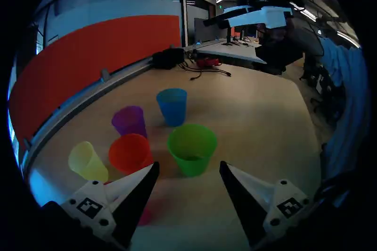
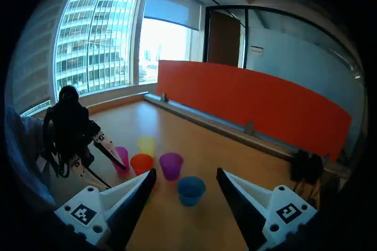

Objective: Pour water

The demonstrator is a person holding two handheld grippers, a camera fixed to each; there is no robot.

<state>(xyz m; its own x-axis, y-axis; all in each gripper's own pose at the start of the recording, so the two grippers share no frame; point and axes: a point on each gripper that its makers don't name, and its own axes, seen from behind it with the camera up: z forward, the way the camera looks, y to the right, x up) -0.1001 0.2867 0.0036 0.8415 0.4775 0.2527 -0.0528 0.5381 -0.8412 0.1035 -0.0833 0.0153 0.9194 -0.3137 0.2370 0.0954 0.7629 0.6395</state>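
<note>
Several plastic cups stand upright and close together on a wooden table point(image 1: 264, 109). In the left gripper view the green cup point(image 1: 192, 149) is nearest, just beyond my open left gripper point(image 1: 188, 163). The blue cup point(image 1: 172, 106) stands behind it, with the purple point(image 1: 129, 121), orange point(image 1: 129, 153) and yellow point(image 1: 87, 161) cups to the left. A pink cup point(image 1: 145, 215) peeks out behind the left finger. In the right gripper view my right gripper point(image 2: 186, 171) is open and empty above the blue cup point(image 2: 191, 190). The purple point(image 2: 170, 165), orange point(image 2: 141, 163), yellow point(image 2: 147, 145) and pink point(image 2: 122, 157) cups lie beyond.
An orange partition point(image 2: 254, 100) and a grey rail run along the table's far edge. Black gear and cables point(image 1: 188, 60) lie at one end. Tall windows point(image 2: 94, 44) stand behind. The other gripper point(image 1: 214, 19) hangs high over the table's far side.
</note>
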